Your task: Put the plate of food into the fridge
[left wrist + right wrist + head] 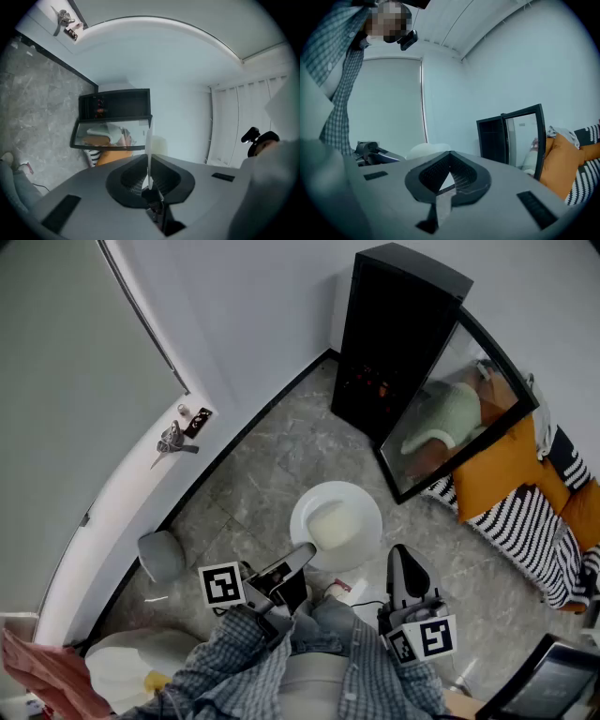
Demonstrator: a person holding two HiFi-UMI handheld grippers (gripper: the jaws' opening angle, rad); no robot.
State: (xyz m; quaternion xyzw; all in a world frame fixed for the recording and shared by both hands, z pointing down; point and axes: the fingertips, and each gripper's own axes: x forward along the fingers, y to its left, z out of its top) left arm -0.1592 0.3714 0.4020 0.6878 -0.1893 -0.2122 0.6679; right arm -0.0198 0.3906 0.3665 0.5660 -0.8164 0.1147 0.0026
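Note:
A white plate [361, 512] with pale food [333, 522] in its middle hangs over the grey floor, held level. My left gripper [302, 556] is shut on its near rim. In the left gripper view the plate [148, 140] shows edge-on as a thin white line pinched at my left gripper [149, 165]. The black fridge [394, 329] stands against the far wall with its glass door [459, 413] swung open; it also appears as the fridge [115, 104] and fridge [491, 136]. My right gripper [401, 557] [450, 153] is shut and empty, just right of the plate [425, 150].
A sofa with an orange cushion [511, 465] and striped fabric [530, 531] lies right of the fridge door. A white room door with a metal handle [173, 439] is at left, a grey bin [161, 555] below it. Pink cloth [47, 673] sits at lower left.

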